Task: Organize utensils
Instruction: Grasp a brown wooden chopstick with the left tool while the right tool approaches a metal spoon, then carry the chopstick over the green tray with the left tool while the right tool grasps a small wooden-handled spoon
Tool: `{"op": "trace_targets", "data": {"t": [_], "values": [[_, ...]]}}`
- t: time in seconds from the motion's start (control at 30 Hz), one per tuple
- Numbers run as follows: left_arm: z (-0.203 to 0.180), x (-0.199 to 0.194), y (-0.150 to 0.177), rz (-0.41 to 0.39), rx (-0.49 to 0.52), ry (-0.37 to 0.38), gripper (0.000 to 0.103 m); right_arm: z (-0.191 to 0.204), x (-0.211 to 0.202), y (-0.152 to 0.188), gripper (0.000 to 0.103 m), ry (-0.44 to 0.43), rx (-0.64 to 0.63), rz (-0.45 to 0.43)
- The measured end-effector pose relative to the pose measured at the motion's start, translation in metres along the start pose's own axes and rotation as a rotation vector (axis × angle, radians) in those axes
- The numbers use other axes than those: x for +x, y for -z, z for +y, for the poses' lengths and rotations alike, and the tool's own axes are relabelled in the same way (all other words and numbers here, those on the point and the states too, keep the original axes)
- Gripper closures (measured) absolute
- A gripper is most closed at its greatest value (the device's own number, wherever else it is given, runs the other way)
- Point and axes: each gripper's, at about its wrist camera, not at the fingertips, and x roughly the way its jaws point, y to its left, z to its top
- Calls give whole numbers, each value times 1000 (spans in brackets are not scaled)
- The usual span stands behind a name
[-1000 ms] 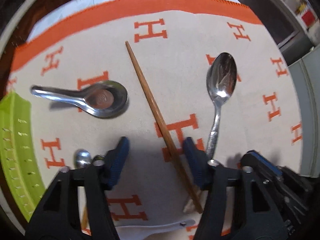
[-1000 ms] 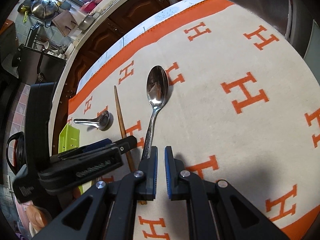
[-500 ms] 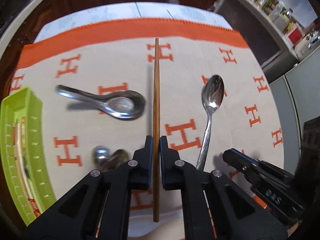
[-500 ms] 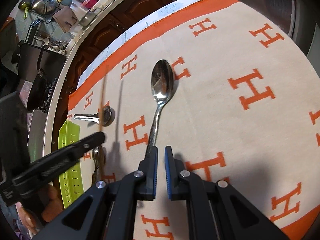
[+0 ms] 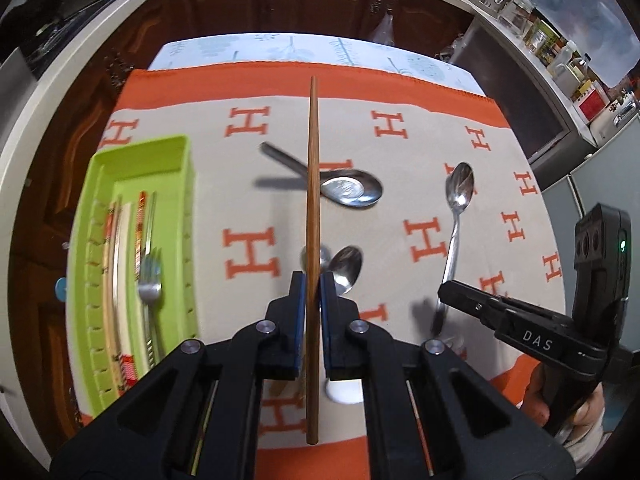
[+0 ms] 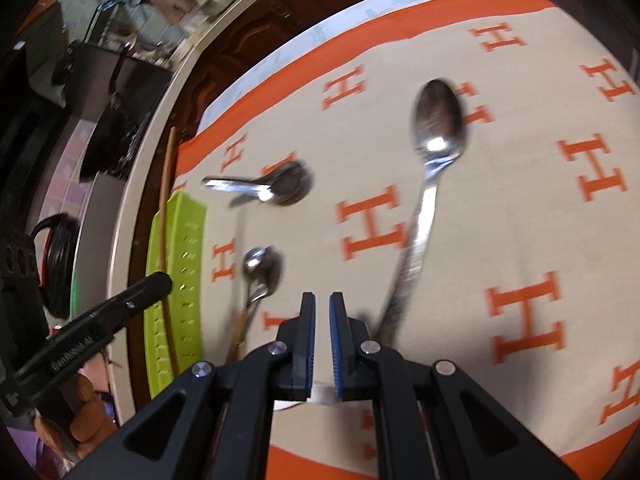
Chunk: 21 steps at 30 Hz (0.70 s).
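Note:
My left gripper [image 5: 313,280] is shut on a long wooden chopstick [image 5: 312,168] and holds it in the air above the cloth, pointing straight ahead. To its left lies the green tray [image 5: 189,208], with a fork [image 5: 149,280] and patterned chopsticks inside. On the cloth lie a steel soup spoon [image 5: 350,190], a long steel spoon [image 5: 459,194] and a small spoon [image 5: 347,268]. My right gripper [image 6: 322,300] is shut on nothing, low over the cloth just left of the long spoon's [image 6: 438,124] handle. The held chopstick [image 6: 165,216] is above the tray [image 6: 188,272].
An orange-bordered cloth with H marks [image 5: 248,252] covers the table. A white spoon [image 5: 345,395] lies at the near edge under my left gripper. Dark wooden cabinets and a counter stand beyond the table's far and left edges.
My left gripper shut on the chopstick, lifted it off the cloth and rose, bringing the green tray into fuller view. My right gripper stayed shut and shifted slightly by the long spoon.

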Motion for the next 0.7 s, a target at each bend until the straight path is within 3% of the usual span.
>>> {"op": "trace_targets", "data": {"t": [0.37,0.7], "values": [[35,-17,31,-33,-42,8,98,48,52,15,96,-92,-18,152],[76,-41,46,-74,-92,12,98,64,76,10,96,-16,-6,158]]}}
